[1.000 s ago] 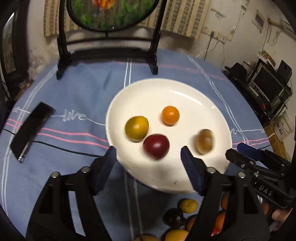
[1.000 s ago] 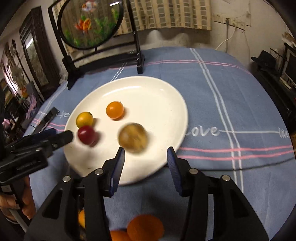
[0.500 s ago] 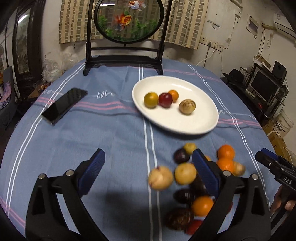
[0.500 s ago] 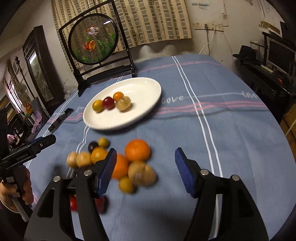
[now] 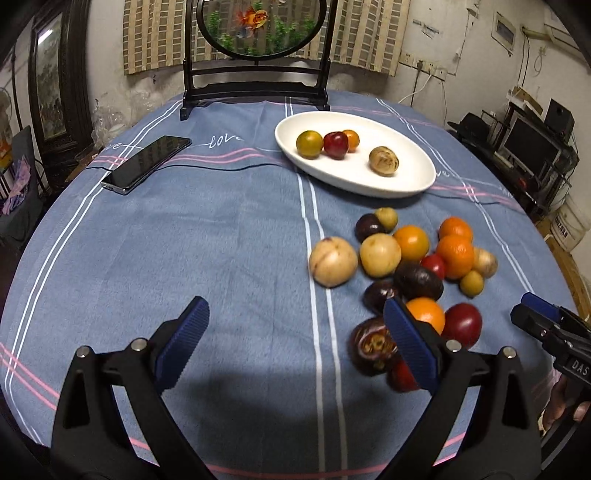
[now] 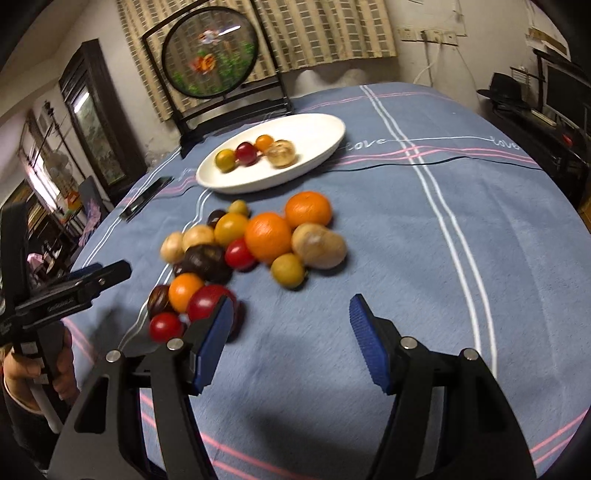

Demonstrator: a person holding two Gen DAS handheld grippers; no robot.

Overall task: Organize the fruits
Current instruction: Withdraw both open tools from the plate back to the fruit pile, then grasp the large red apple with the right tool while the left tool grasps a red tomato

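A white oval plate [image 5: 413, 184] [image 6: 317, 147] at the far side of the table holds several small fruits: a yellow-green one [image 5: 309, 144], a dark red one [image 5: 336, 145], an orange one and a tan one [image 5: 384, 160]. A pile of loose fruits [image 5: 413, 266] [image 6: 258, 240] lies on the blue cloth nearer to me, with oranges, red, dark purple and tan ones. My left gripper [image 5: 295, 347] is open and empty, above the cloth left of the pile. My right gripper [image 6: 291, 339] is open and empty, just before the pile's near right side.
A black phone [image 5: 146, 162] with a cable lies on the cloth at the left. A dark framed round screen [image 5: 258, 26] stands at the table's far edge. Electronics and shelves stand off the table's right side [image 5: 535, 147]. The table edge curves close on both sides.
Both grippers have pulled back from over the plate toward the near side of the table. The fruit pile has come into full view. Both stay open and empty.
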